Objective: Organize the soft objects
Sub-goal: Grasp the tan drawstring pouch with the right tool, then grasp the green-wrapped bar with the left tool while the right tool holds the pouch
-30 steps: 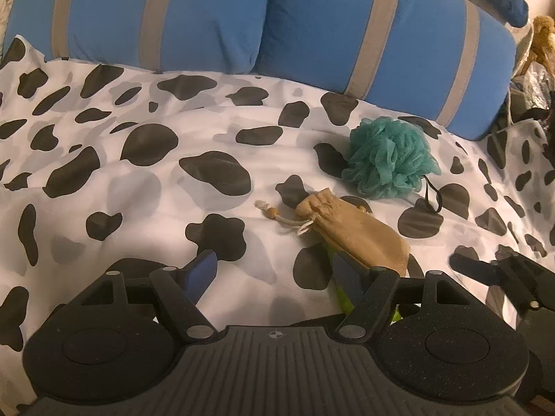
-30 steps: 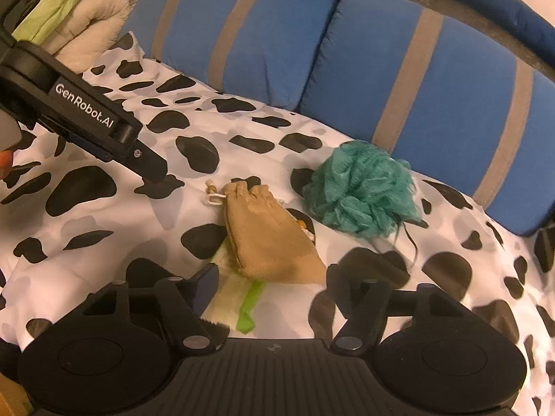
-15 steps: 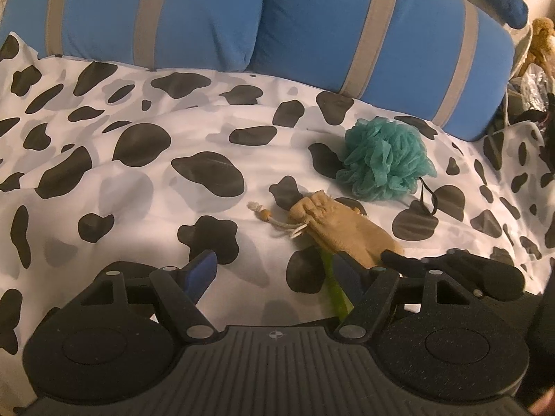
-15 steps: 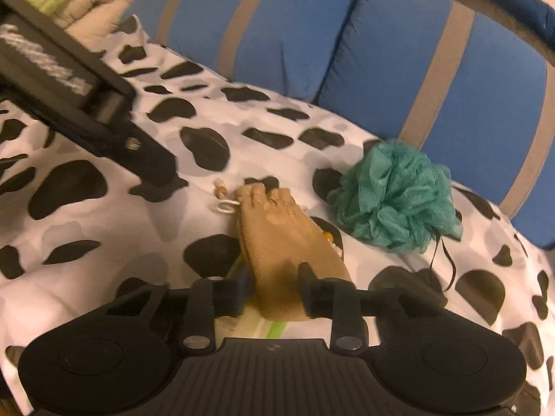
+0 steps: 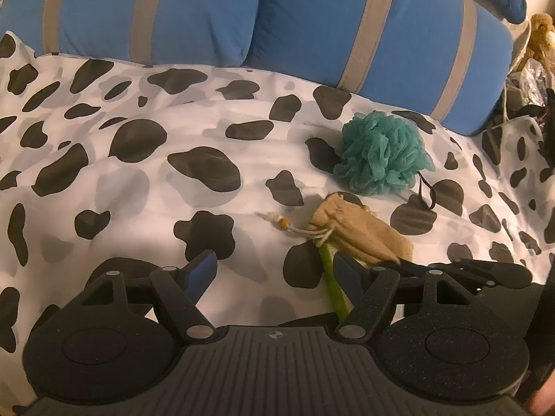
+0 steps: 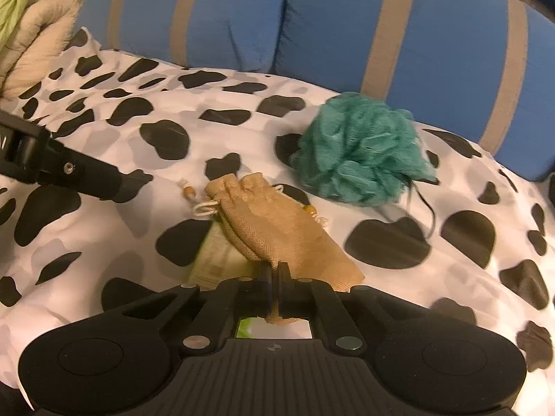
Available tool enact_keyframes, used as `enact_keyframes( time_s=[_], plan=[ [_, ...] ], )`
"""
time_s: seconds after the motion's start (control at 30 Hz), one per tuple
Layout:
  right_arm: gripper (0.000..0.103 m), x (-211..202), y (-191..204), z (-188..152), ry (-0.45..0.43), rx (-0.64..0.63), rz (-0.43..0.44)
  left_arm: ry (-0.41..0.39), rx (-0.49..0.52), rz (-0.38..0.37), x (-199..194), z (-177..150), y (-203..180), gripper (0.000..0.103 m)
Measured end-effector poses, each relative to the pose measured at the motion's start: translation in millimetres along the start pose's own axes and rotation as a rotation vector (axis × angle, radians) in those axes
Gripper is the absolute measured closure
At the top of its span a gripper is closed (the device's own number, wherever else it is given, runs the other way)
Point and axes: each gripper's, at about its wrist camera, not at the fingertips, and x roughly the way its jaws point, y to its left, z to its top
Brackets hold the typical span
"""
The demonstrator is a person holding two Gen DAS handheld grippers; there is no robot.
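Pouch [image 6: 277, 228] is finally pinched at its near end in my right jaws, which were spread wide a second ago, so it's ready to lift off the cow-print bed [image 6: 104, 228] while my left jaws just hang open beside it.

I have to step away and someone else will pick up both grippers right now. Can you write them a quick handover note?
Right hand-held gripper: shut on the near end of the tan drawstring pouch, which lies on the cow-print cover.
Left hand-held gripper: open, holding nothing, just left of the pouch.
Teal bath pouf: untouched, behind the pouch near the blue cushions.
A green-and-white item lies partly under the pouch.
Done: pouch gripped. Left: place pouch, pouf and the green item.
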Motion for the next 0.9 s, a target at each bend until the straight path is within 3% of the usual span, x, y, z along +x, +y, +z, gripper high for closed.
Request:
enact_keyframes(
  time_s=[0.3, 0.47, 0.6, 0.67, 0.77, 0.83, 0.9],
  plan=[
    [0.098, -21, -22, -15, 0.052, 0.024, -0.096, 0.018, 0.020, 0.003, 4, -5, -5, 0.030],
    [0.098, -39, -36, -33, 0.086, 0.064, -0.092, 0.017, 0.015, -0.002, 5, -6, -8, 0.030],
    [0.097, -54, -41, -47, 0.107, 0.104, -0.041, 0.023, 0.011, -0.006, 7, -7, -13, 0.030],
    [0.093, -56, -39, -51, 0.110, 0.106, -0.006, 0.025, 0.018, -0.013, 7, -8, -17, 0.030],
    [0.079, -56, -33, -52, 0.101, 0.060, 0.004, 0.030, 0.031, -0.011, 9, -9, -21, 0.030],
    [0.057, -54, -29, -51, 0.091, 0.032, -0.006, 0.036, 0.032, -0.008, 11, -10, -22, 0.030],
    [0.053, -49, -27, -50, 0.085, 0.015, -0.013, 0.040, 0.030, -0.006, 12, -10, -22, 0.030]
  ],
)
